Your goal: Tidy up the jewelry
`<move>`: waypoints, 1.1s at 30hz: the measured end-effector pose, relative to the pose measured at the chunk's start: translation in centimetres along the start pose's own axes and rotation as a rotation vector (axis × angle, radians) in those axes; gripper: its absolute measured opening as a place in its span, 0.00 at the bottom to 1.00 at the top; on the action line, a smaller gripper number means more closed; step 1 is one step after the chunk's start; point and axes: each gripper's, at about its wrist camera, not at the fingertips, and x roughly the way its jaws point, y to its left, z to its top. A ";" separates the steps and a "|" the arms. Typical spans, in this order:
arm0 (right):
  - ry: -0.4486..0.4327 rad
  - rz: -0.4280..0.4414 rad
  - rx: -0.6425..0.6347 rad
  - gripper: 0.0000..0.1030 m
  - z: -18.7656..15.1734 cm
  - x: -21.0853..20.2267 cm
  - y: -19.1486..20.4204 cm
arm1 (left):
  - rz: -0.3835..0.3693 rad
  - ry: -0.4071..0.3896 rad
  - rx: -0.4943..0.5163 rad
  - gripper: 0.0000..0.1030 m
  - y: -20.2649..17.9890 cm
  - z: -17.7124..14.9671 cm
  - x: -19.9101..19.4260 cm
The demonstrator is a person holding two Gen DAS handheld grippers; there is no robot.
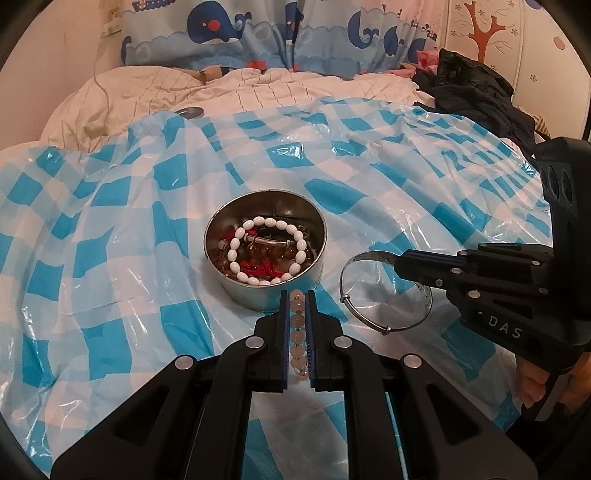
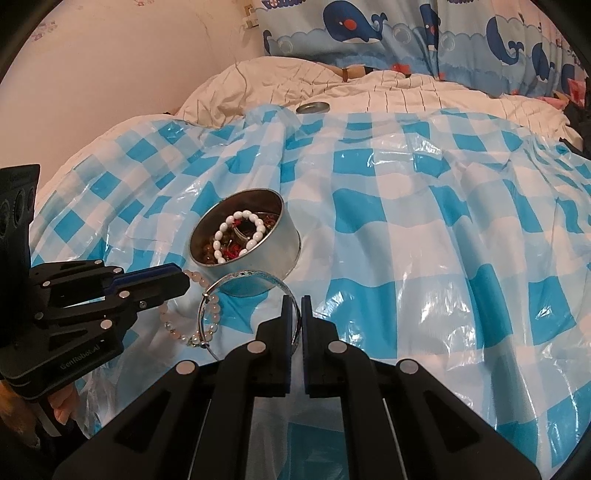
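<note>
Tin (image 1: 236, 291) already holds white beads and more; left gripper (image 1: 297, 295) clamps the pink bead bracelet (image 1: 297, 325) beside it; right gripper (image 2: 294, 300) pinches the silver bangle (image 2: 236, 276); two pieces left, I'd say.

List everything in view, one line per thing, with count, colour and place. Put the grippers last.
Round metal tin: one, silver, middle of the cloth, open.
White oval-bead bracelet: one, white, on top of the jewelry inside the tin.
Red cord and brown beads: tangled, count unclear, inside the tin.
Silver metal bangle: one, right of the tin, gripped.
Pale pink bead bracelet: one, in front of the tin, gripped.
Round metal lid: one, grey, far edge of the cloth.
Blue-and-white checked plastic cloth: one, over the bed.
Whale-print curtain: blue, behind the bed.
Left gripper: black, shut on the pink bracelet.
Right gripper: black, shut on the bangle.
</note>
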 end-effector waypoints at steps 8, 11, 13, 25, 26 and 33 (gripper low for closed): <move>-0.032 0.005 -0.005 0.05 0.1 -0.6 0.2 | 0.012 -0.020 0.006 0.06 -0.1 0.2 -0.6; -0.044 0.005 0.002 0.05 0.2 -0.8 0.0 | 0.012 -0.035 0.003 0.06 0.0 0.4 -1.0; -0.051 0.008 0.003 0.05 0.2 -0.9 0.0 | 0.011 -0.042 0.001 0.07 0.0 0.5 -1.2; -0.138 0.006 0.033 0.06 0.7 -2.3 -0.4 | 0.003 -0.097 -0.014 0.07 0.1 1.6 -2.4; -0.143 0.005 0.035 0.07 0.8 -2.4 -0.5 | 0.001 -0.104 -0.017 0.06 0.1 1.7 -2.5; -0.189 0.005 0.052 0.10 1.0 -3.3 -0.8 | -0.016 -0.150 -0.046 0.07 0.3 2.7 -3.0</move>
